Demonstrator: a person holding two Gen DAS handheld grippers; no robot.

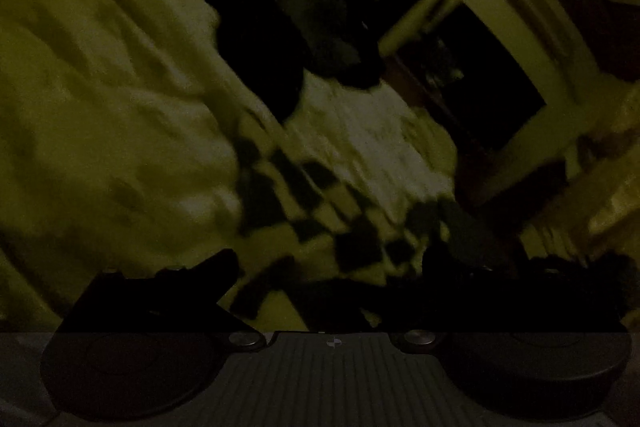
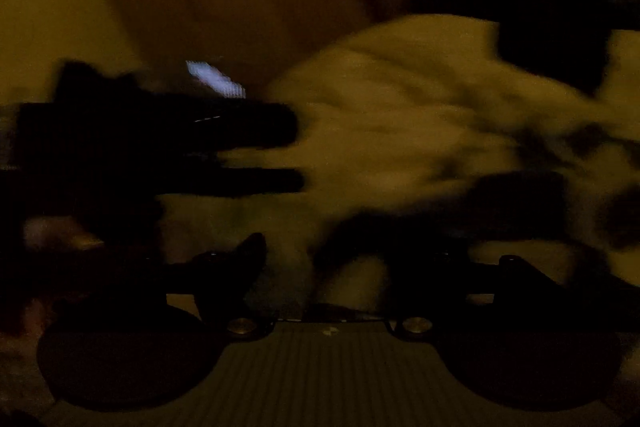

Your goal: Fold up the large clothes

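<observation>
Nearest in both dim, blurred wrist views are the dark finger mounts. On the left gripper [image 1: 324, 267] the fingers stand apart over a checkered cloth [image 1: 320, 203], pressing nothing. On the right gripper [image 2: 324, 259] the fingers also stand apart; pale fabric lies between them, though whether a pad touches it cannot be told. Beyond, the large pale garment [image 1: 104, 99] lies crumpled in soft folds, heaped to the left in the left view and spread ahead in the right view. Farther off, dark clothes [image 1: 280, 27] lie on it.
</observation>
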